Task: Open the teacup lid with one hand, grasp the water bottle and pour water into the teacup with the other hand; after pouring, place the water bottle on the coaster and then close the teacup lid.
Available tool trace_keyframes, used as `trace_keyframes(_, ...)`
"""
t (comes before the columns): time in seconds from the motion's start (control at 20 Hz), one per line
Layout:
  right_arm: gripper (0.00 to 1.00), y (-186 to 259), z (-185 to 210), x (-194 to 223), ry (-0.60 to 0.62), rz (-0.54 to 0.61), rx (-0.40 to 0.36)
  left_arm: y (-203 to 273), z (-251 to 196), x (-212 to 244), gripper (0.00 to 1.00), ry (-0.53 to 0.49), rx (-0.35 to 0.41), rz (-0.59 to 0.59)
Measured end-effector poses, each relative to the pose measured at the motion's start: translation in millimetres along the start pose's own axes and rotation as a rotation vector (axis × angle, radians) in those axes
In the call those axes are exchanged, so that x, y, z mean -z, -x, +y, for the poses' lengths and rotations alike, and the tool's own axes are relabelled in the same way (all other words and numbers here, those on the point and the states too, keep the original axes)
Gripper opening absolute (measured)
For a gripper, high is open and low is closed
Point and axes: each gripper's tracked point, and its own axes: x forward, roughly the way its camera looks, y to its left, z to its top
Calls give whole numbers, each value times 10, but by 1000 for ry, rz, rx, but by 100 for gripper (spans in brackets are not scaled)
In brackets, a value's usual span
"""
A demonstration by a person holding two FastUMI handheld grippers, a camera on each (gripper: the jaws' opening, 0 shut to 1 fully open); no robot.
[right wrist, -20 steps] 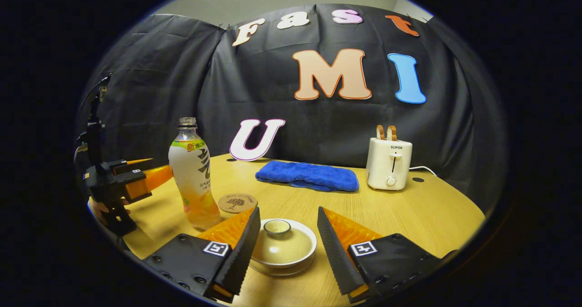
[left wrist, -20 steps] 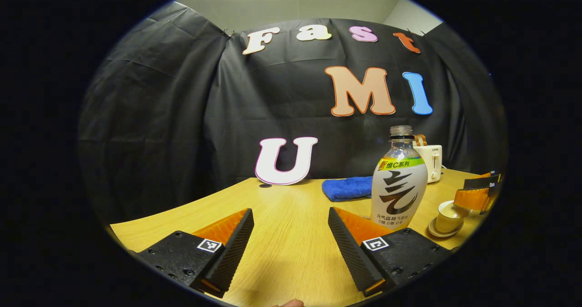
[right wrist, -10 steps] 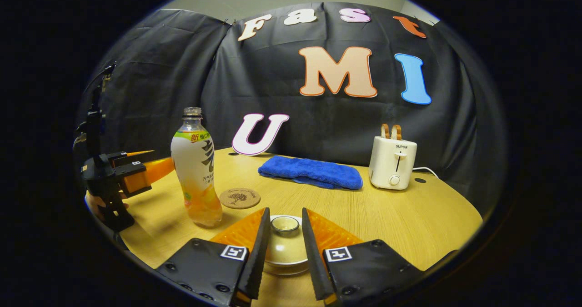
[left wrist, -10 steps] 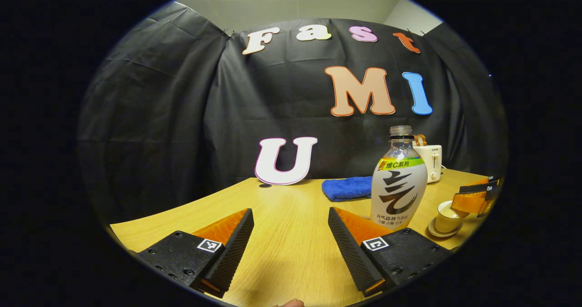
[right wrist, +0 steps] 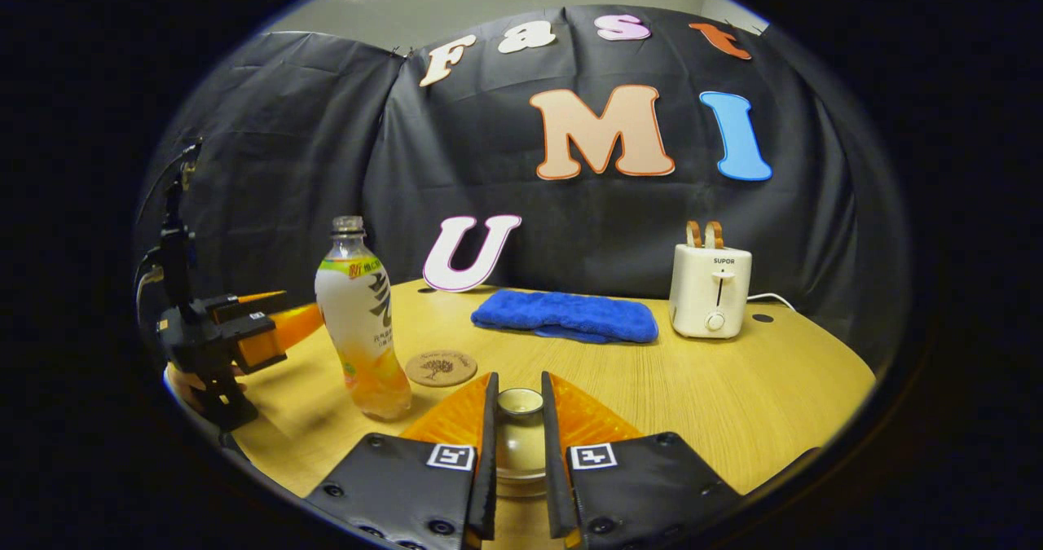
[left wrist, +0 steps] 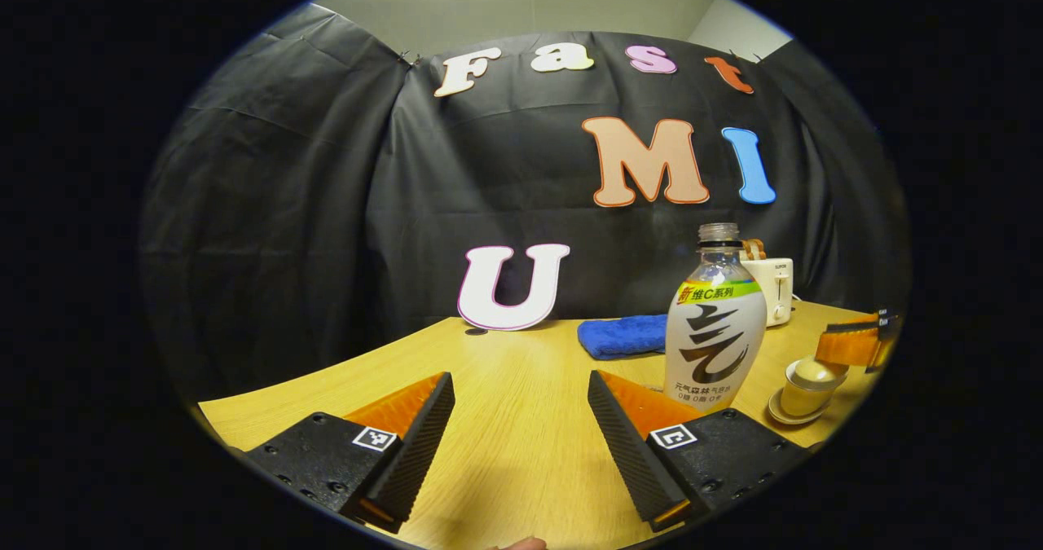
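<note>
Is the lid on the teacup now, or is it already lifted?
Lifted slightly: the right tool grips the lid by its knob, just above the teacup.

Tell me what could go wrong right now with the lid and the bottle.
The right gripper pinches only the small knob of the teacup lid, so the lid may slip or tilt as it lifts. The teacup sits loose on its saucer and could be dragged along. The left gripper is open, and the water bottle has no cap, so a clumsy grasp could spill it beside the coaster.
</note>
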Motion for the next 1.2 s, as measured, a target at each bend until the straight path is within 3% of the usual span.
trace_keyframes(0.65,28,293,-310,-643,-12,-146,34,445,-600,58,96,38,229,57)
trace_keyframes(0.95,27,387,-442,-734,-22,-166,45,443,-927,122,96,40,326,107)
trace_keyframes(1.2,28,441,-567,-808,-25,-187,56,308,-1099,100,96,15,363,123)
